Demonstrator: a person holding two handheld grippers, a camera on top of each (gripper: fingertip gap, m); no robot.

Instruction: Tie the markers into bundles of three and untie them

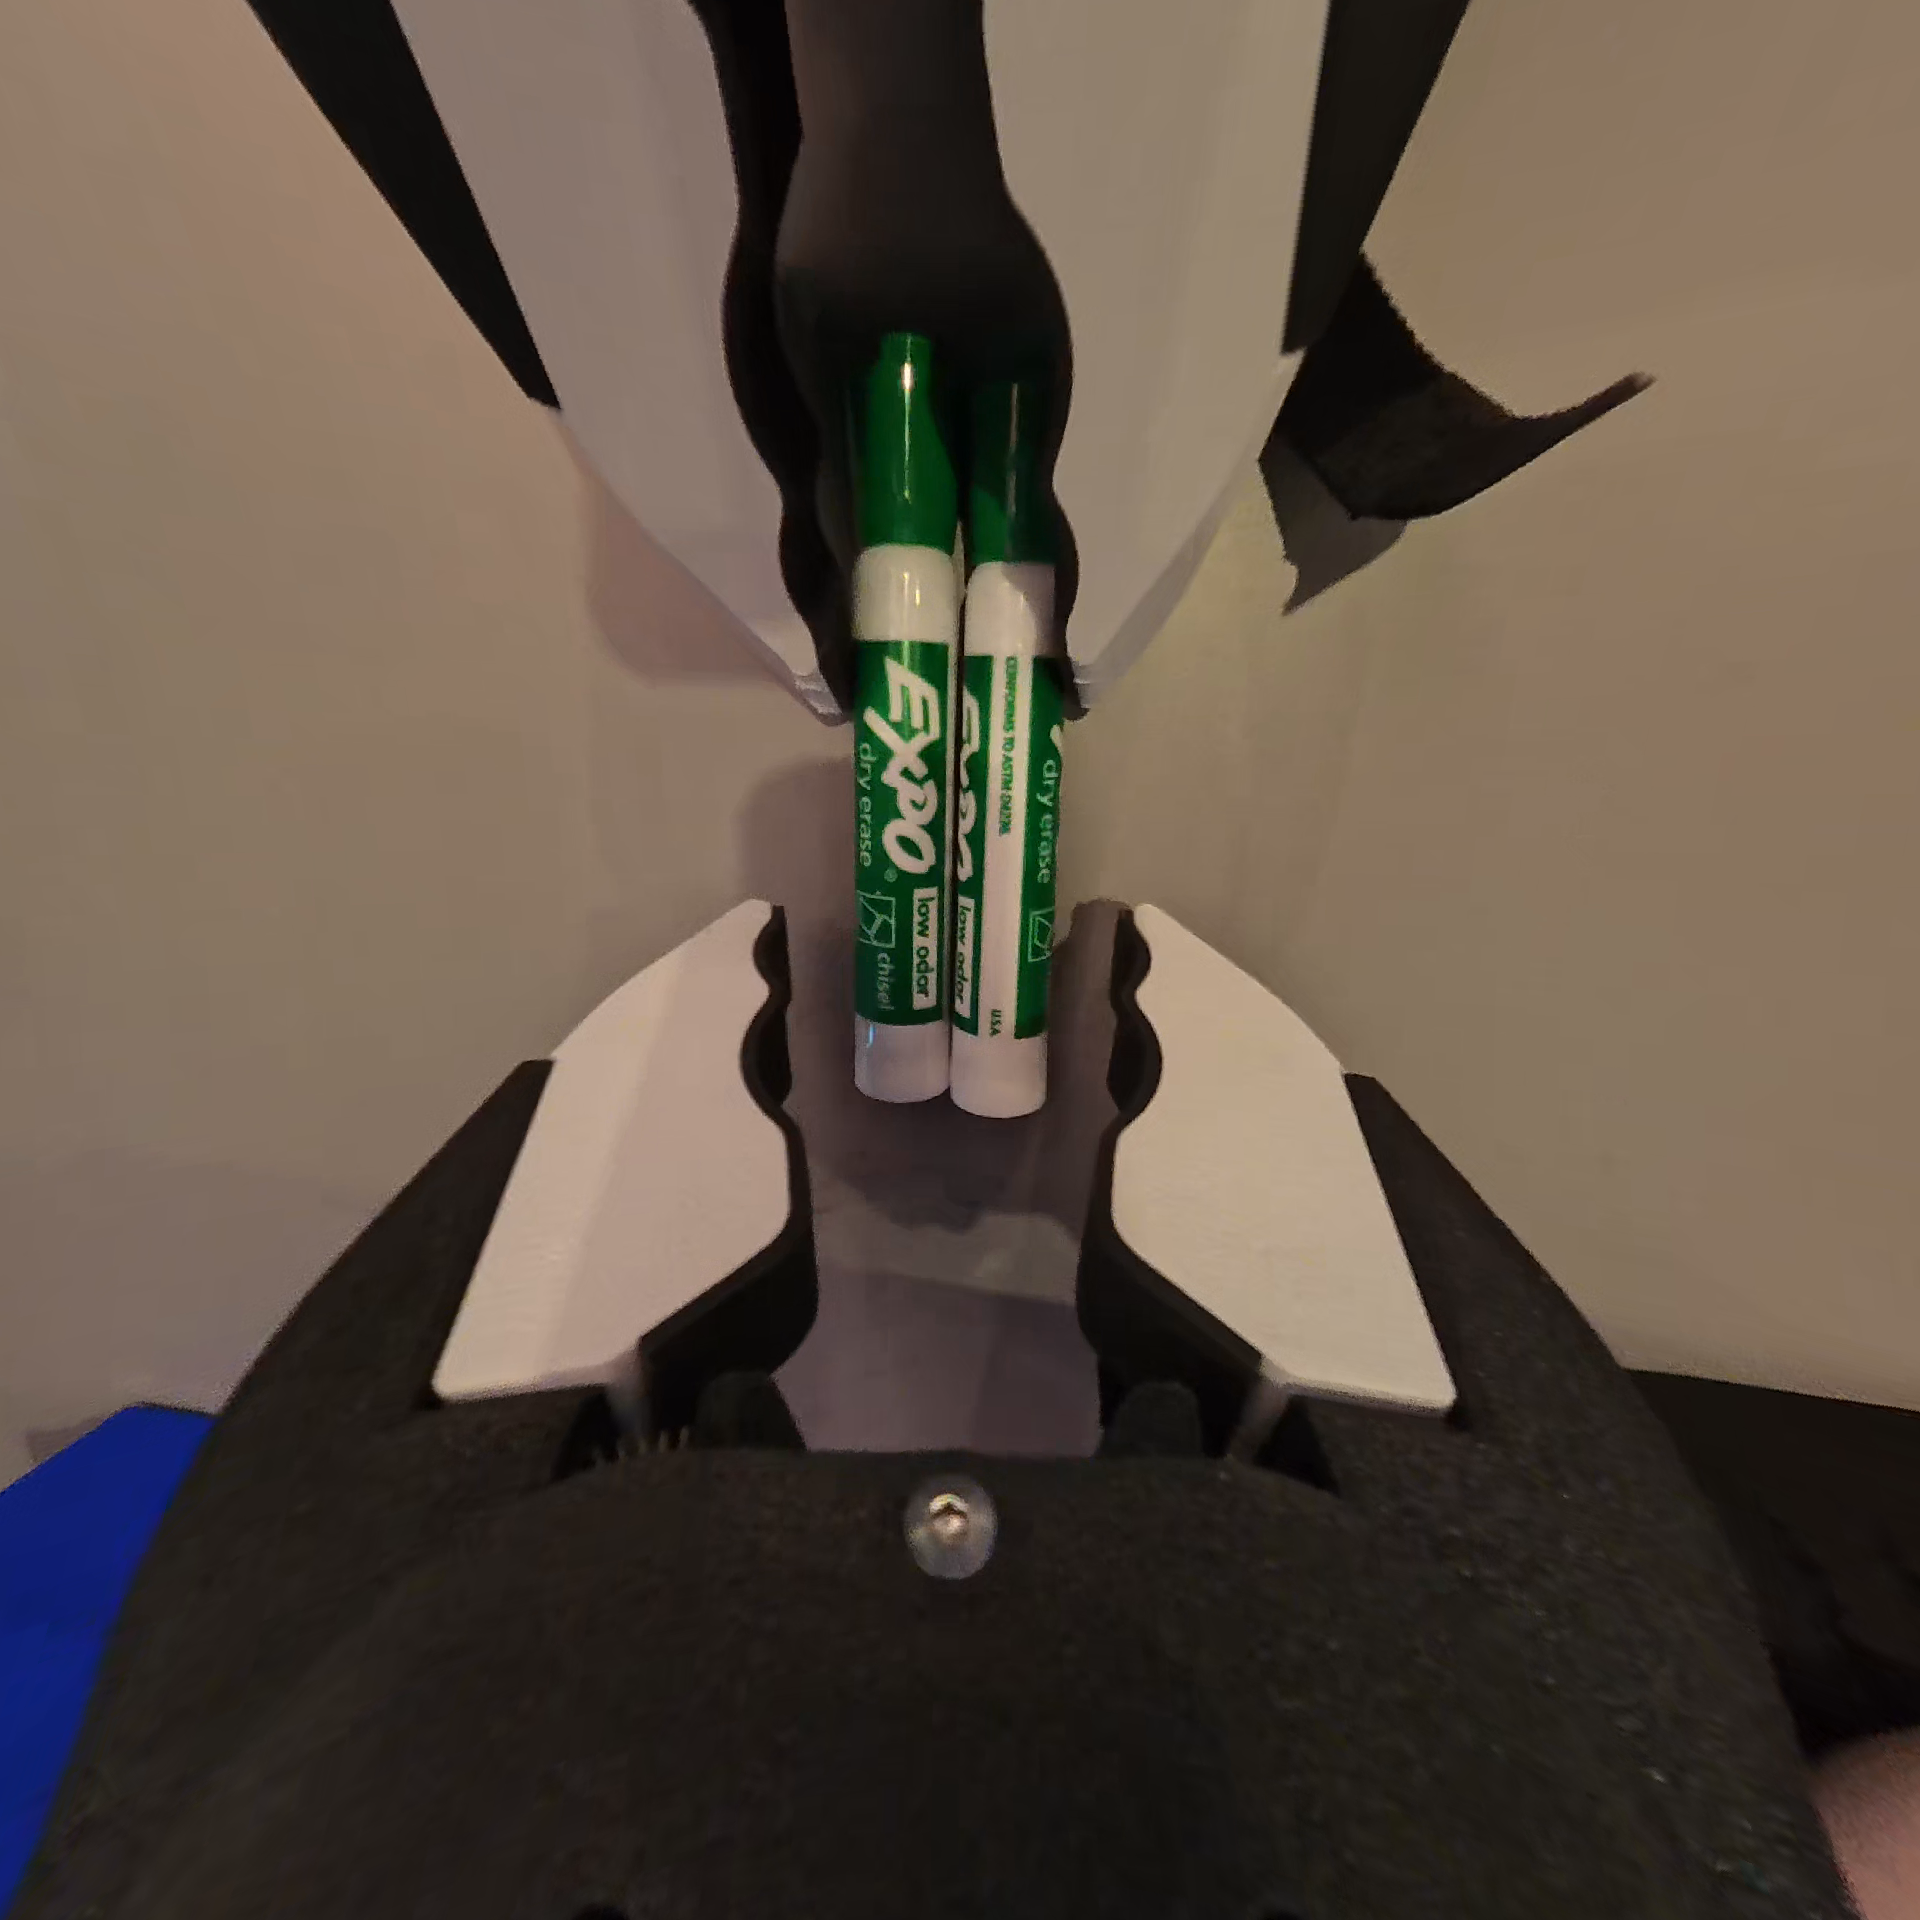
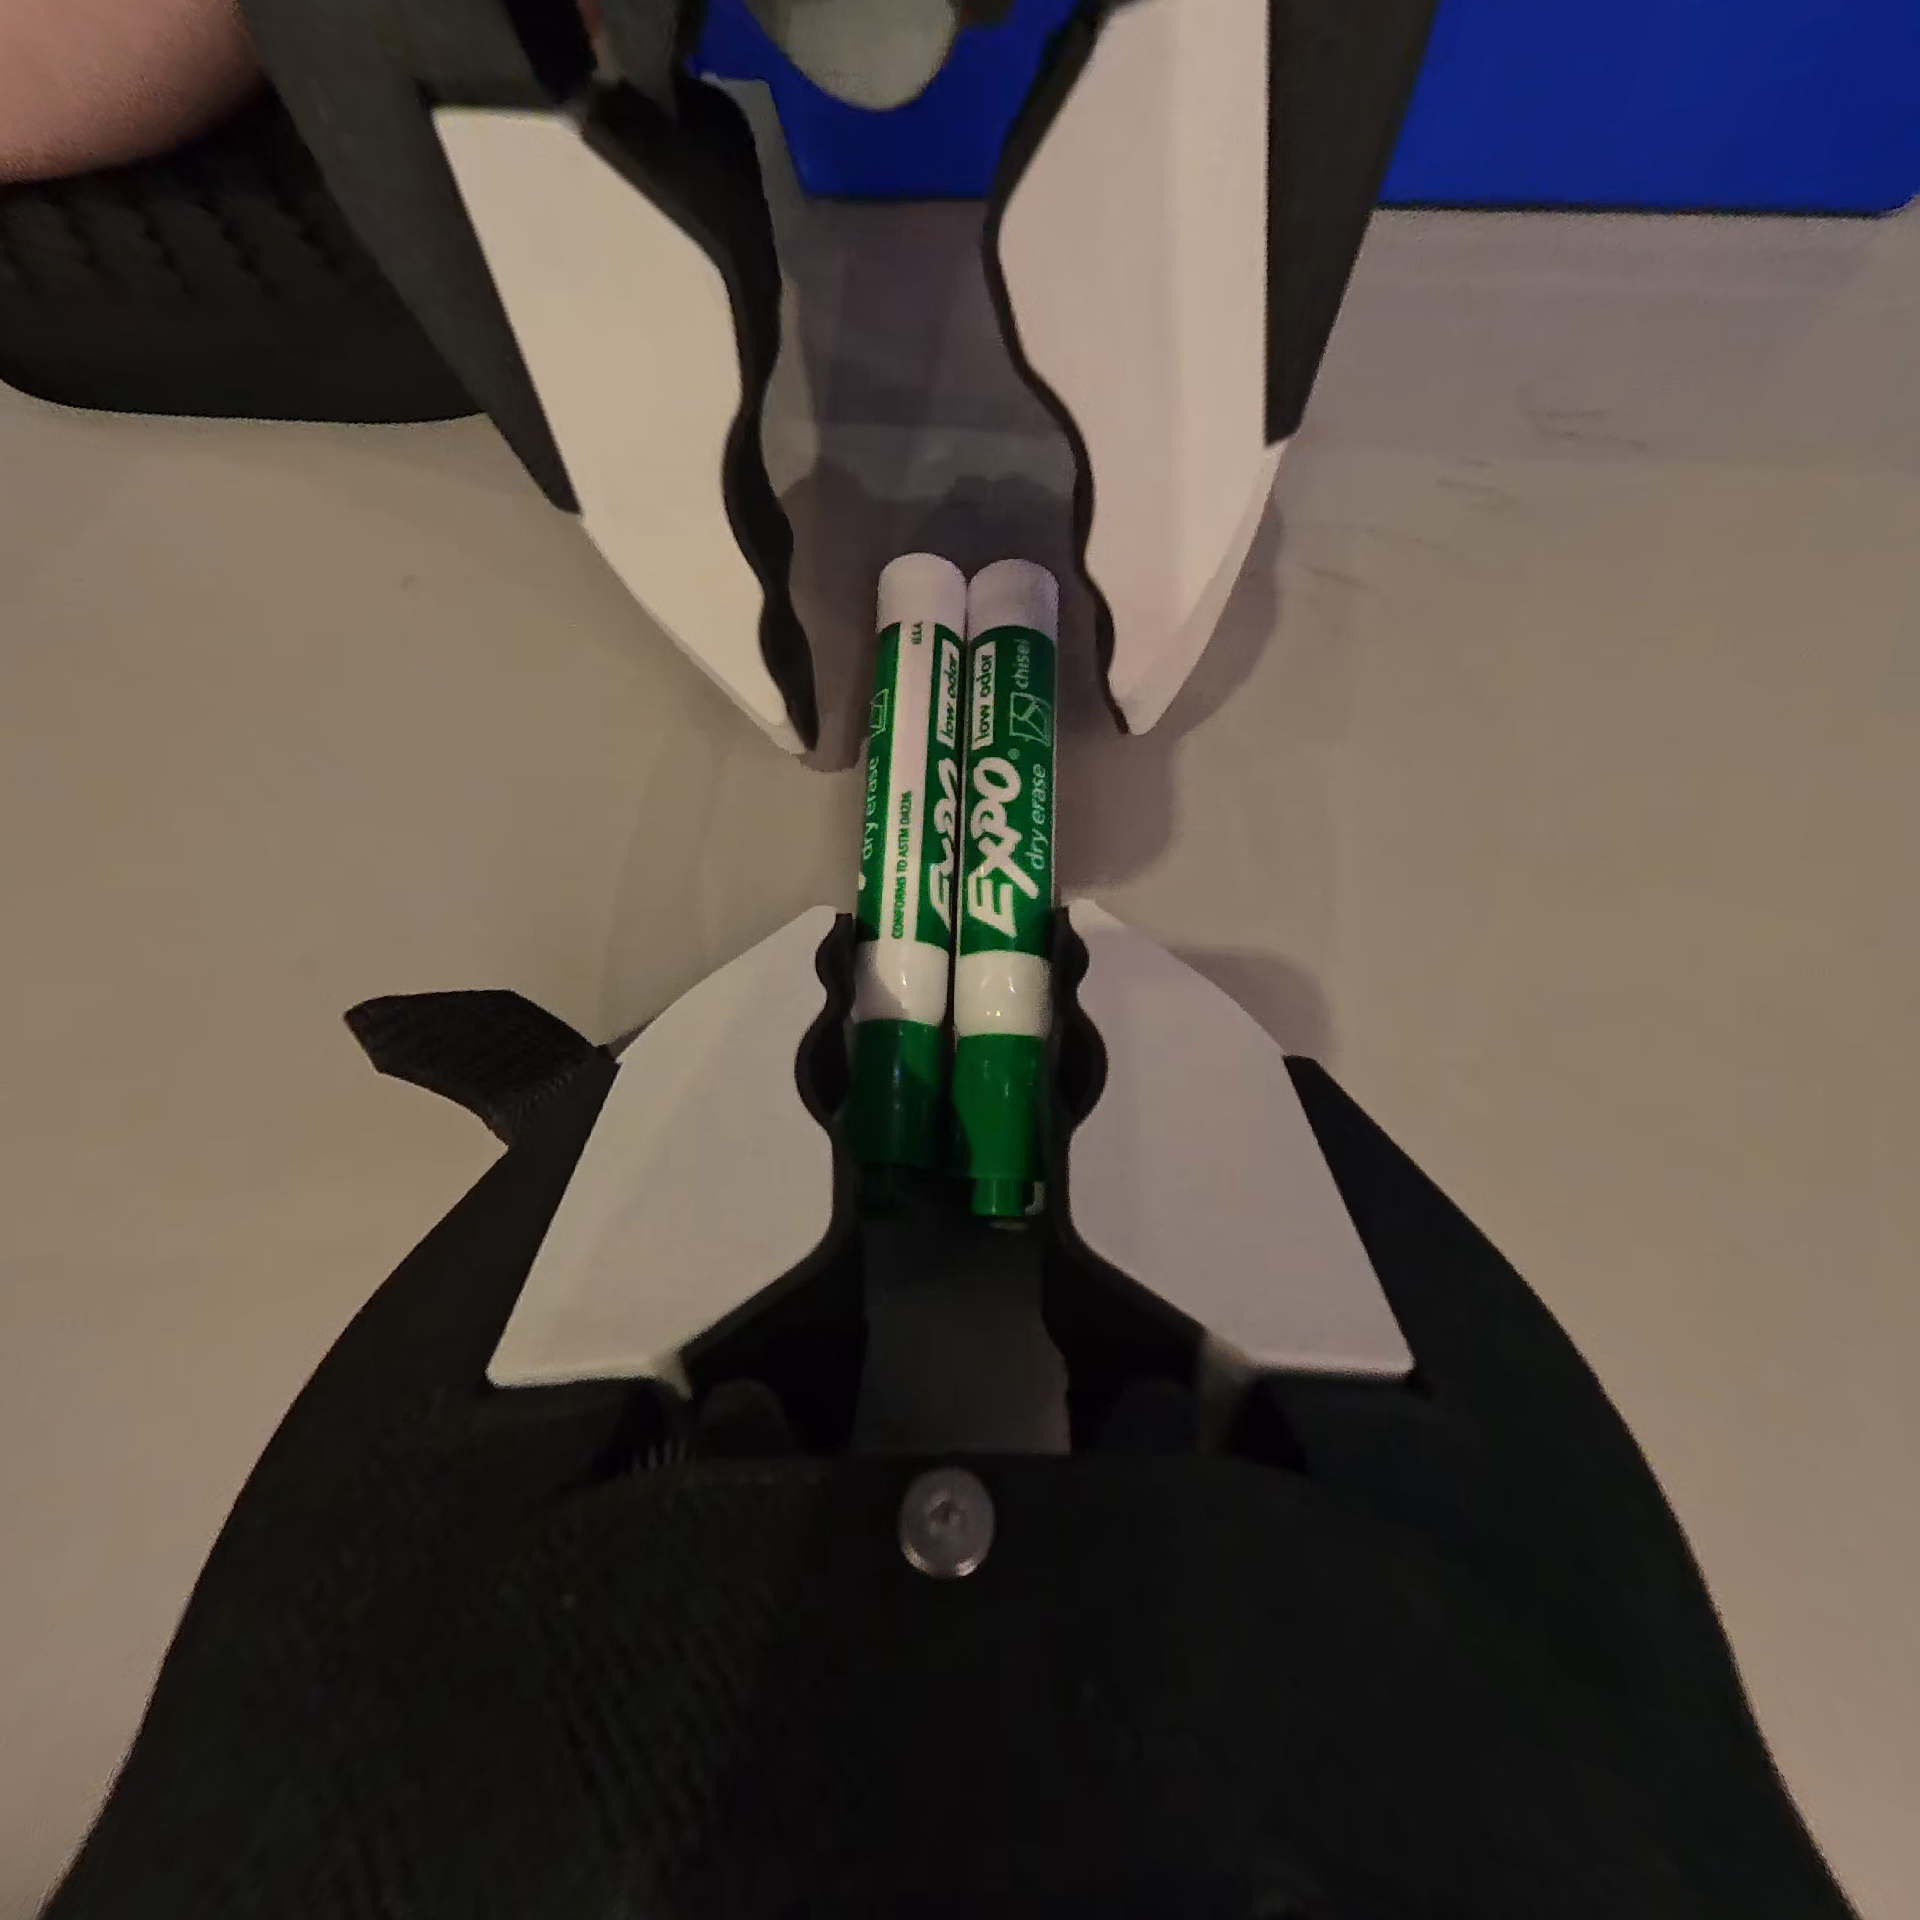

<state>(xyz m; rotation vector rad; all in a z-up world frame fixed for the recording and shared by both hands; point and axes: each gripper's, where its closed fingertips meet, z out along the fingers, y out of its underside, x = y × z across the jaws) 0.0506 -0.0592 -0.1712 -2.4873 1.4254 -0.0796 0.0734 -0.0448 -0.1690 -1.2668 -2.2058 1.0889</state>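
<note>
Green and white markers (image 1: 902,790) lie side by side, held out over the pale table (image 1: 312,727); two show fully and the edge of a third shows behind them. My right gripper (image 2: 951,925) is shut on the markers (image 2: 1003,831) near their green caps; it also shows at the top of the left wrist view (image 1: 951,707). My left gripper (image 1: 951,920) is open, its fingers on either side of the markers' white butt ends without touching them. It faces me in the right wrist view (image 2: 961,727). A black strap (image 2: 478,1049) lies beside my right gripper, also seen in the left wrist view (image 1: 1455,457).
A blue bin (image 2: 1558,104) stands at the table's far side in the right wrist view and at the lower left in the left wrist view (image 1: 73,1558). A black textured pad (image 2: 208,301) and part of a hand (image 2: 94,94) show behind the left gripper.
</note>
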